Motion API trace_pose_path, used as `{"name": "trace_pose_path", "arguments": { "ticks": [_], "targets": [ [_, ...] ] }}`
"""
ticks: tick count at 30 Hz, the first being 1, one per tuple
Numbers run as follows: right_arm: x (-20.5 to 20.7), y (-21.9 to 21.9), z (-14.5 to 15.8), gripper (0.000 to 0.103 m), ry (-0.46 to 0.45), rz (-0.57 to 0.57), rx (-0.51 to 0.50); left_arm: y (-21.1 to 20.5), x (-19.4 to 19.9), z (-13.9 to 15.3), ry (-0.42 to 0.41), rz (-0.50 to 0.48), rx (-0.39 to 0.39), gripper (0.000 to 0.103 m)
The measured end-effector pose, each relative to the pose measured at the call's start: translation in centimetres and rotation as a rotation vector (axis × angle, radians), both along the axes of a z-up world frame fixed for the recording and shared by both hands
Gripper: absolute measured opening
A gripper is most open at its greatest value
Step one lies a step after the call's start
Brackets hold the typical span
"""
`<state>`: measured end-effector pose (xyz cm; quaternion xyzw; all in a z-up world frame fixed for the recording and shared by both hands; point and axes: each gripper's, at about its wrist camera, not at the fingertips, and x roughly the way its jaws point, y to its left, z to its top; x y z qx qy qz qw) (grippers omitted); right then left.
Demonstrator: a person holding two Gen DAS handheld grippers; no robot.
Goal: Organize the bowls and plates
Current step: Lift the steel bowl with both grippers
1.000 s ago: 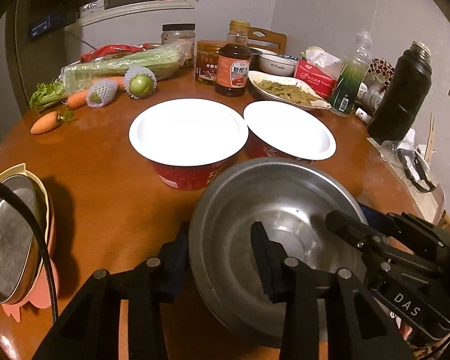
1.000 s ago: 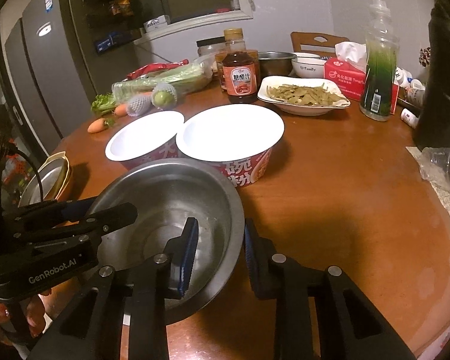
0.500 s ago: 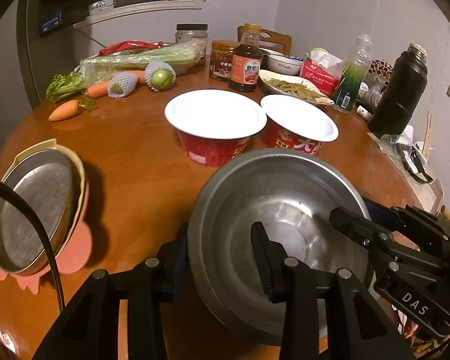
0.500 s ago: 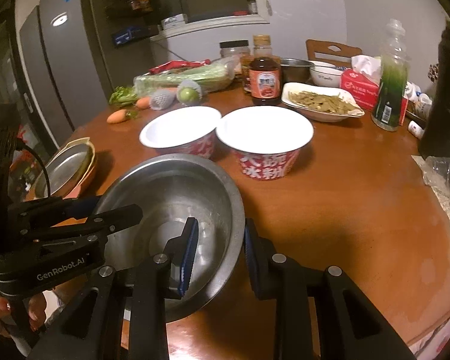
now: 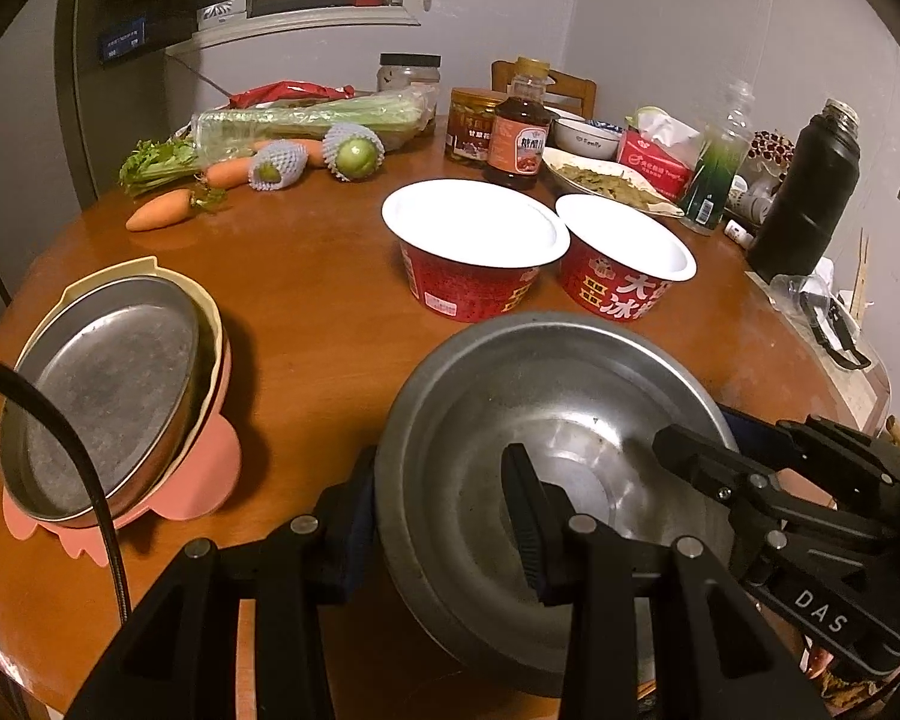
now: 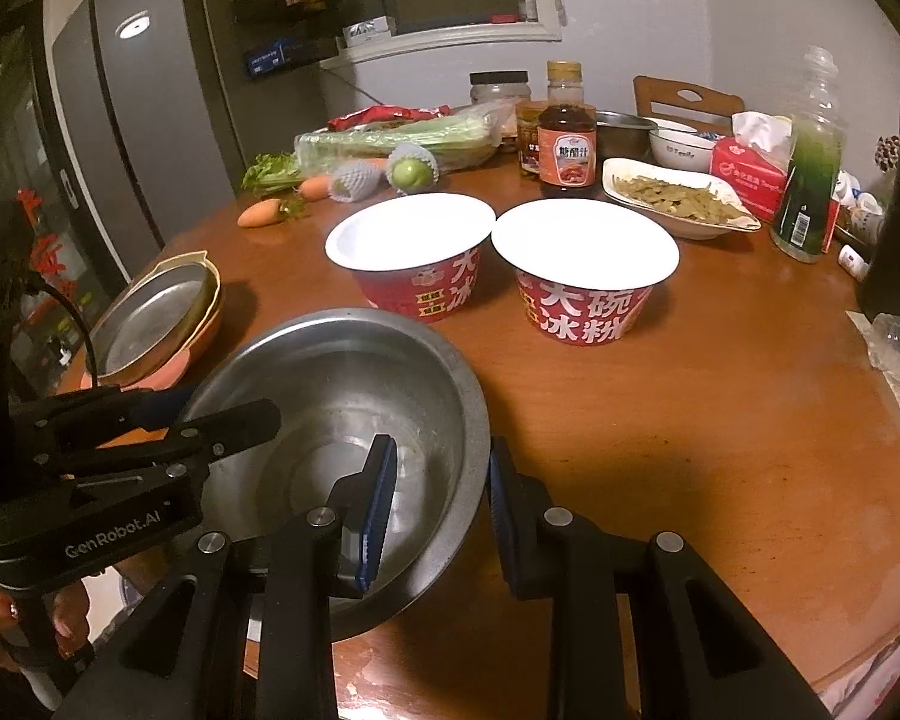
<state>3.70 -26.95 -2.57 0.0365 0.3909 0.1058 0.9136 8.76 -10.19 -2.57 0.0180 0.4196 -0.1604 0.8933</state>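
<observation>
now both grippers, left gripper (image 5: 444, 516) and right gripper (image 6: 438, 492), are clamping the steel bowl (image 5: 546, 420) rim, pulling it back from the paper bowls (image 5: 474, 240) toward the plate stack (image 5: 102, 372).

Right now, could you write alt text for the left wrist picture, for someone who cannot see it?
A large steel bowl is held by its rim between two black handheld grippers, the left gripper in front and the right gripper reaching in from the side, above a round wooden table. Behind it stand two red paper bowls, vegetables and bottles; a steel plate lies on stacked dishes on the left.

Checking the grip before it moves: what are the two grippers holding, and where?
Both hold the steel bowl by its rim, left gripper and right gripper on opposite sides.
</observation>
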Motion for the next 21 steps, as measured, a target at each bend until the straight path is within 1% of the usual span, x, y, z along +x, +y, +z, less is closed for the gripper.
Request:
{"name": "trace_pose_path", "arguments": {
  "ticks": [6, 10, 21],
  "targets": [
    [0.26, 0.17, -0.32, 0.031, 0.012, 0.001, 0.000, 0.13, 0.08, -0.20, 0.003, 0.003, 0.002, 0.040],
    [0.45, 0.41, -0.38, 0.032, 0.005, -0.001, -0.009, 0.33, -0.01, -0.21, -0.001, -0.003, -0.010, 0.040],
    [0.75, 0.31, -0.74, 0.033, 0.019, -0.003, 0.020, 0.36, -0.12, -0.32, -0.007, -0.008, -0.006, 0.041]
  ]
}}
